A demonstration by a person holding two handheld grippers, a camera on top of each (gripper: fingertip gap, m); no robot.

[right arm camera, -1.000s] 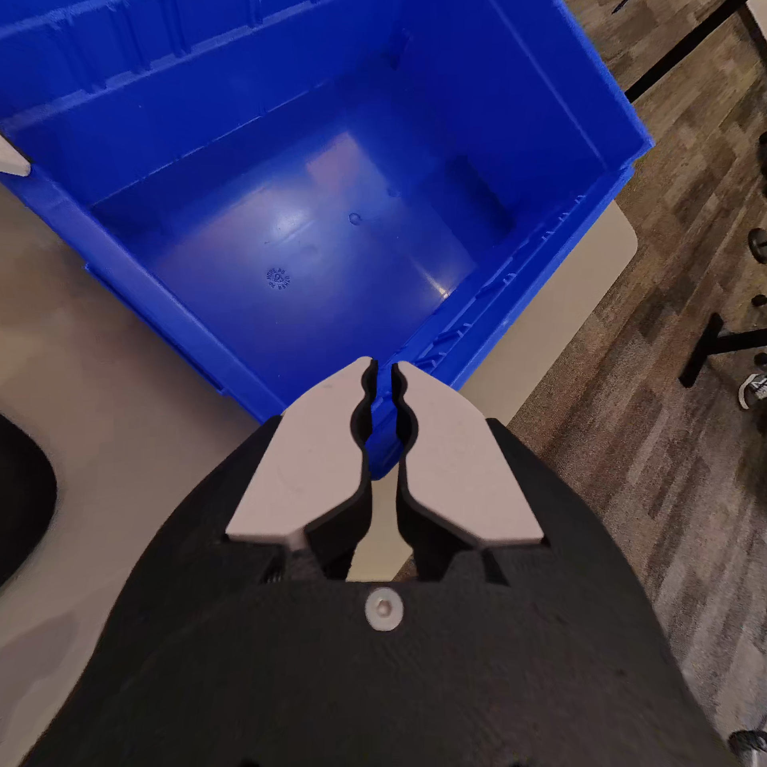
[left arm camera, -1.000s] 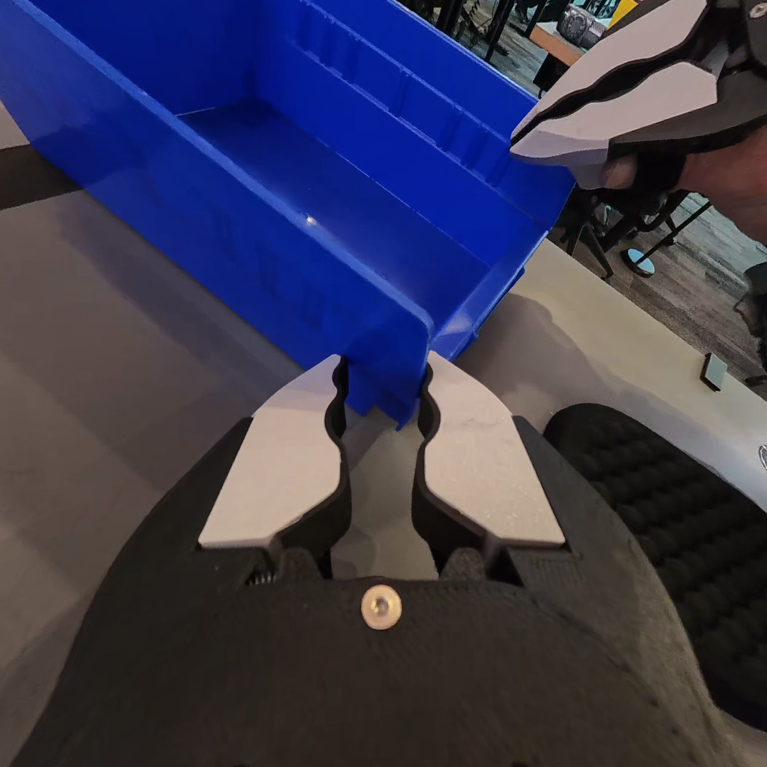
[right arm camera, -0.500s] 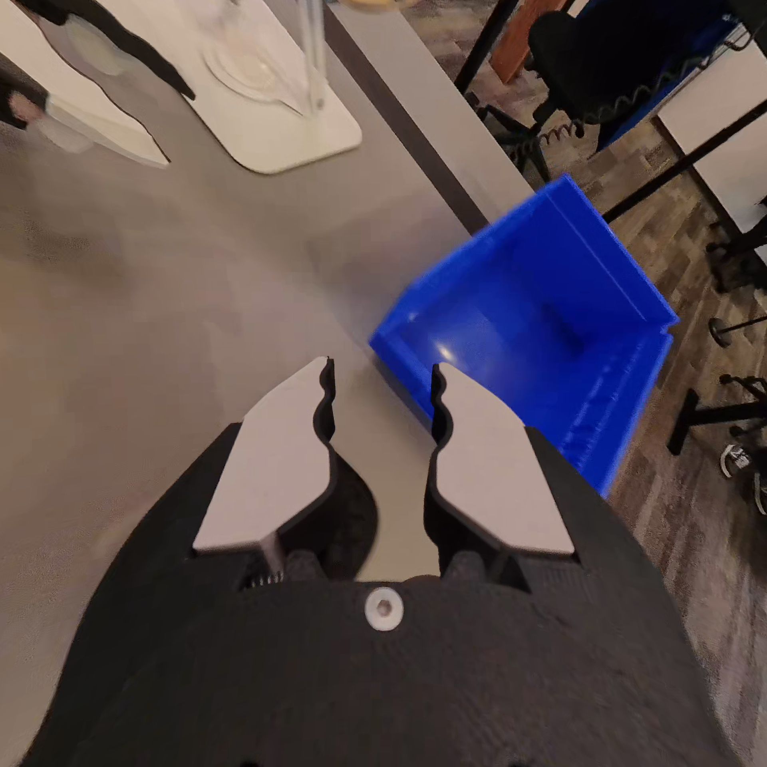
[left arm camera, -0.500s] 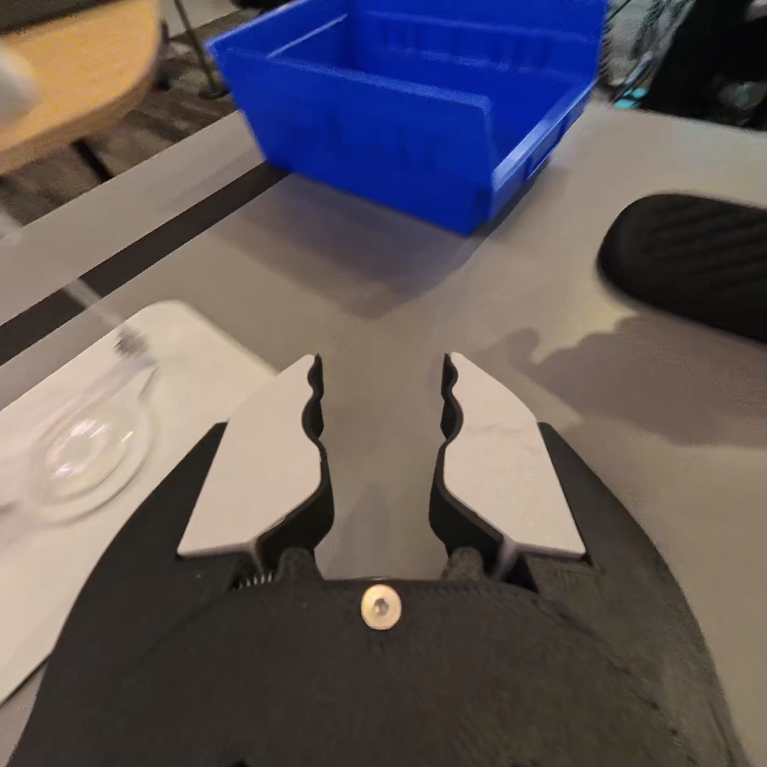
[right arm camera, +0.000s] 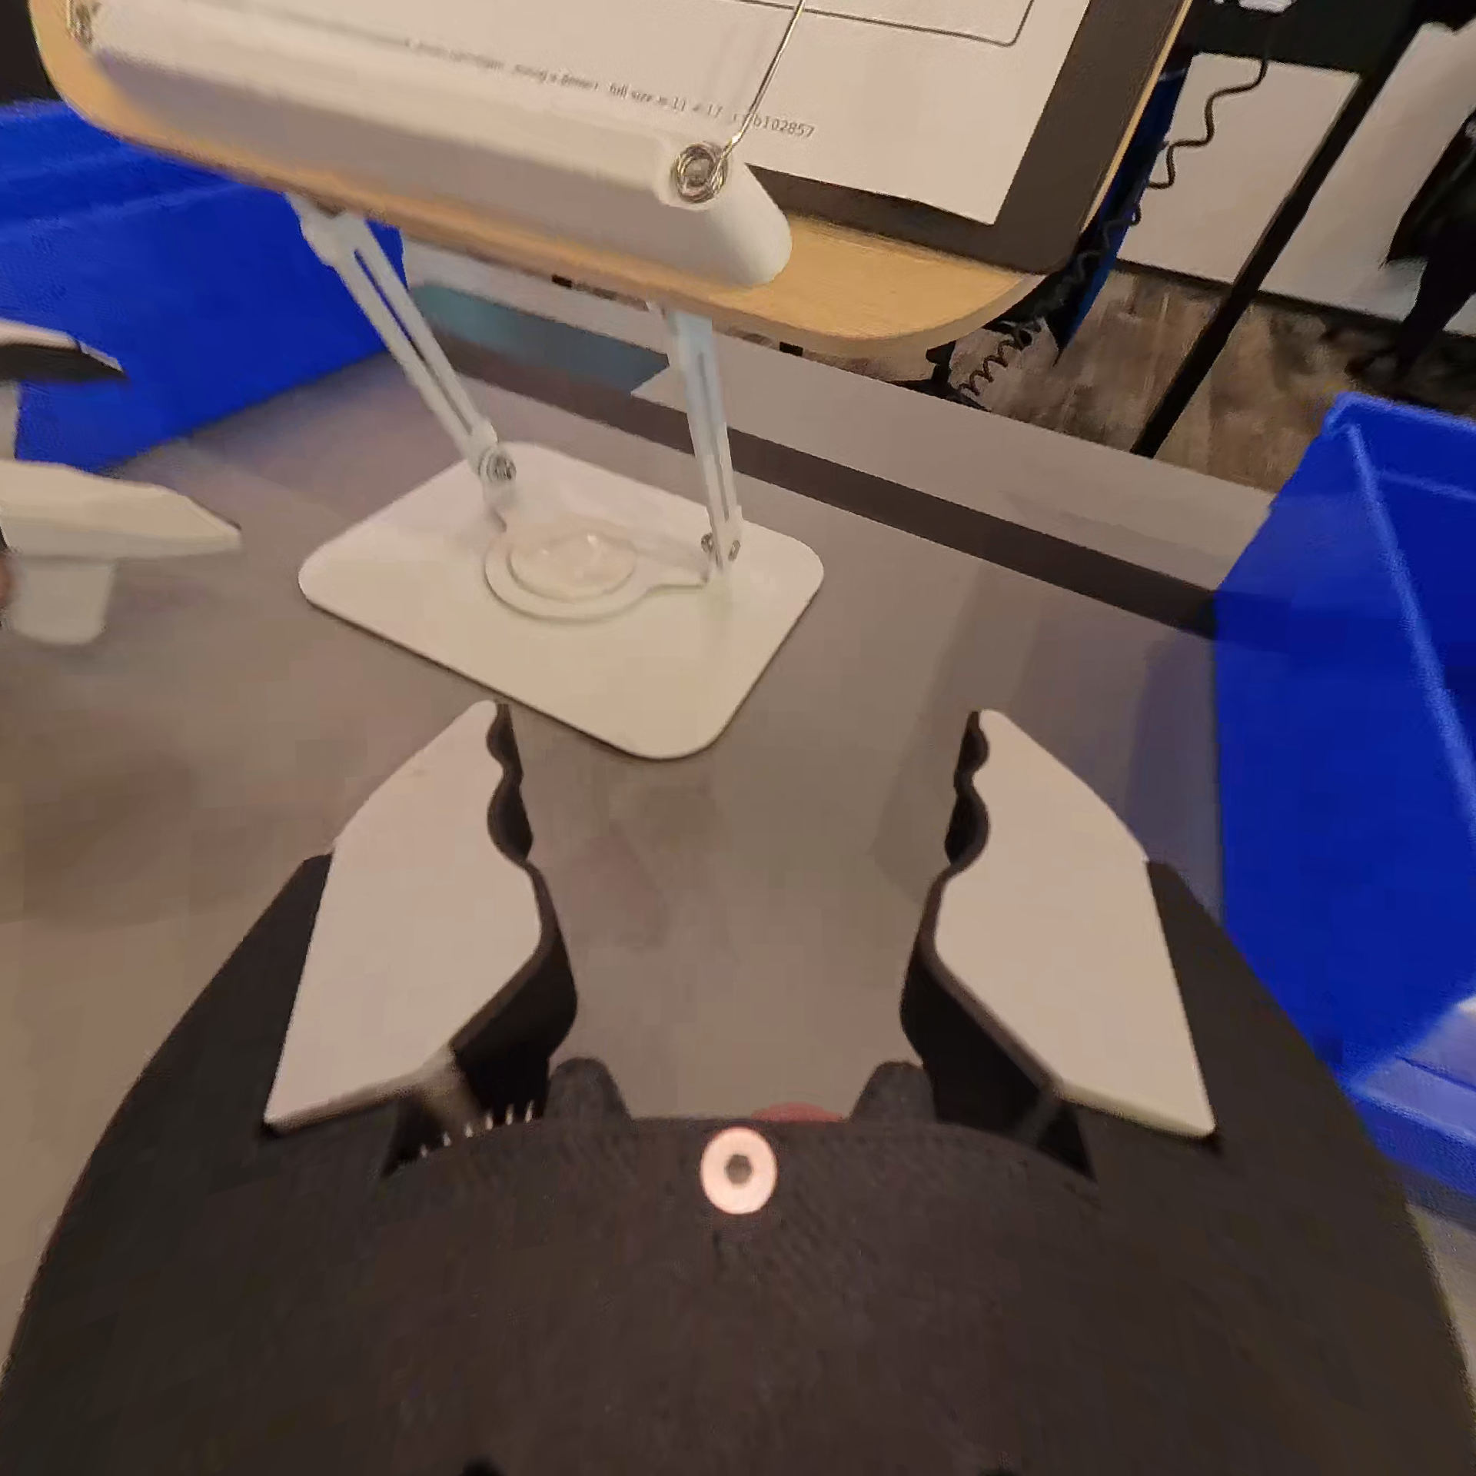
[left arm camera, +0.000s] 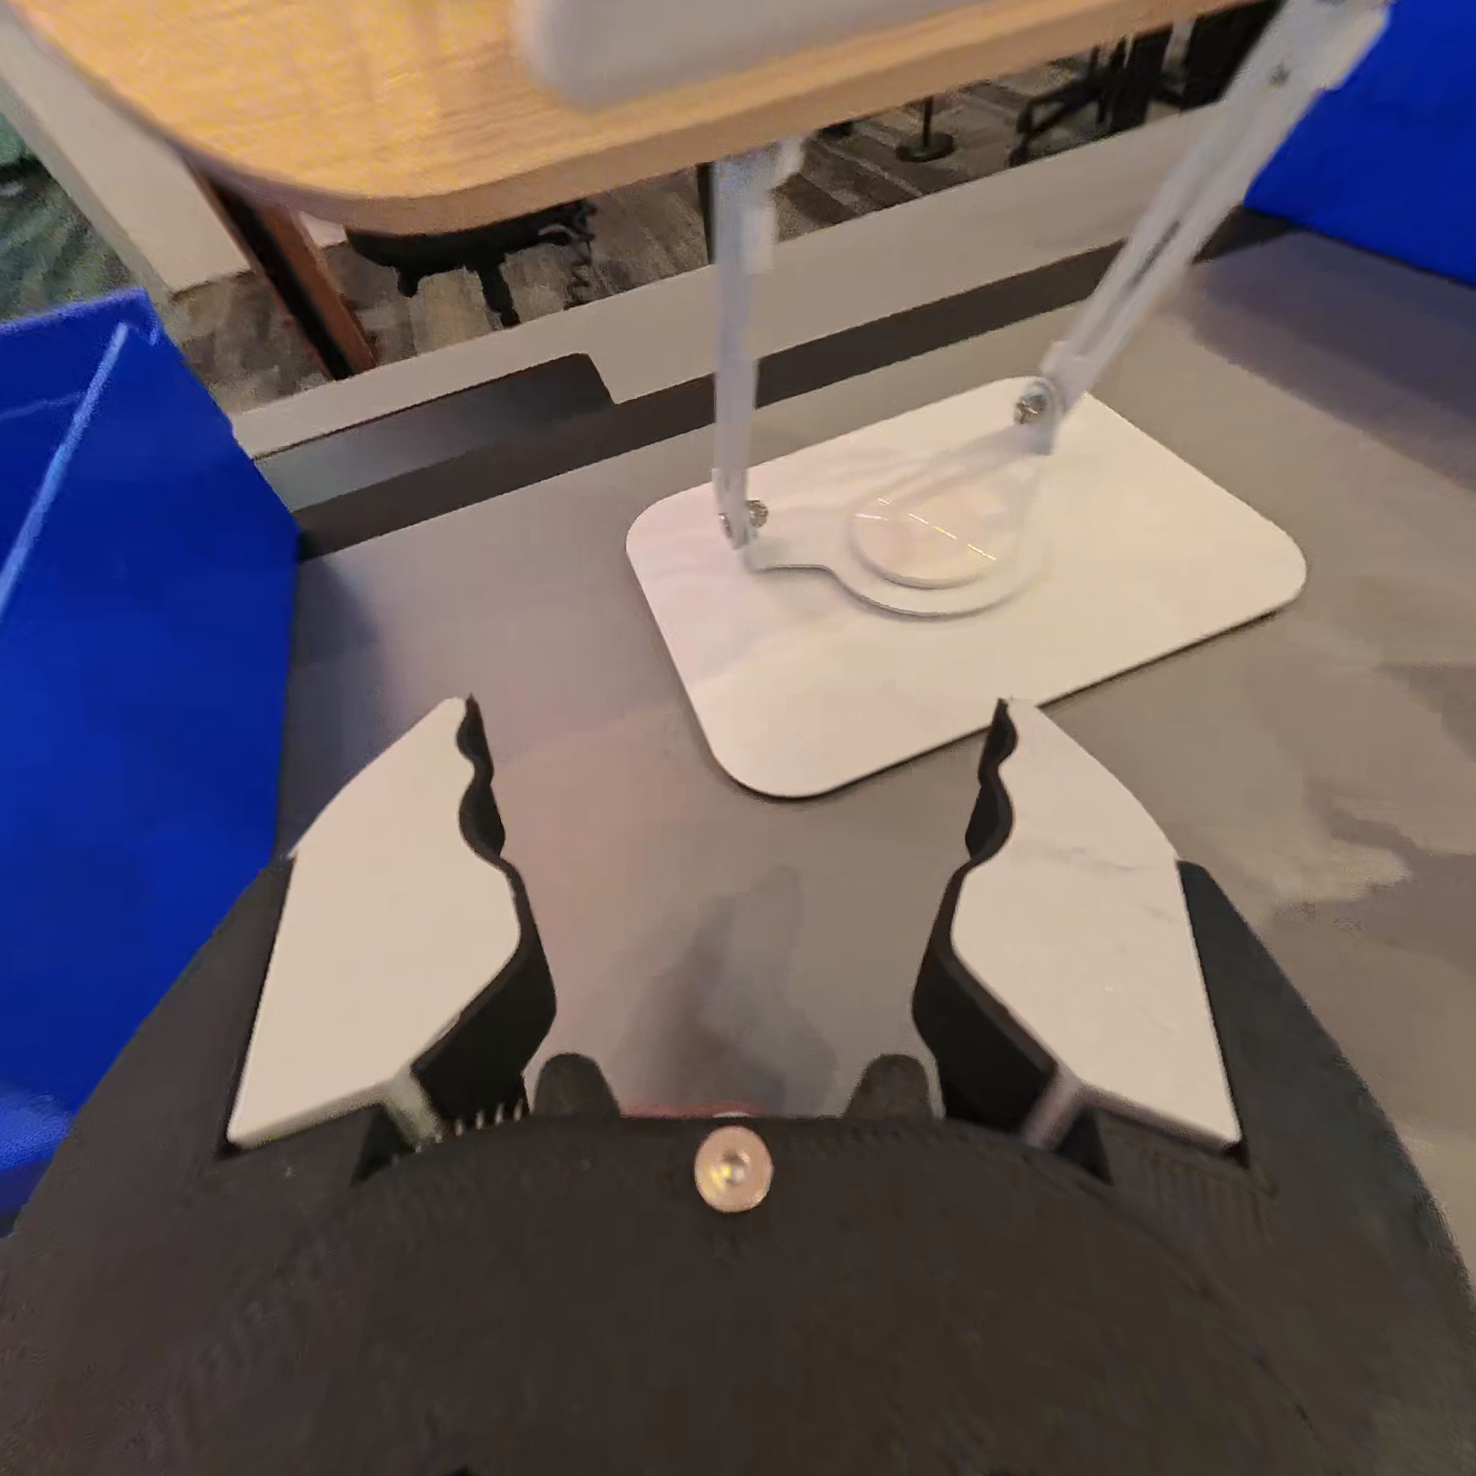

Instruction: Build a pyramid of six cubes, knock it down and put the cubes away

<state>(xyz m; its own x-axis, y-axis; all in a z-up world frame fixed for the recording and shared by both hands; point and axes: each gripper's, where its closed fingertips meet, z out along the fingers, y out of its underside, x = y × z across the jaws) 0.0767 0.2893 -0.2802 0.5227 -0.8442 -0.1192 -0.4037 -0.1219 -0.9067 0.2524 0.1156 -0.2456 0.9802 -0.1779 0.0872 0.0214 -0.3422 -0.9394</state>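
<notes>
The blue bin (left arm camera: 120,639) at the left is cut off by the picture's edge, its inside hidden. Another blue bin (right arm camera: 1358,719) at the right is also cropped. The stand's wooden board (right arm camera: 878,295) runs off the top. The left gripper (right arm camera: 48,447) shows only 2 blurred fingertips at the left edge.

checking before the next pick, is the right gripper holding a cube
No, the right gripper has its fingers spread wide with only bare grey table between them.
</notes>
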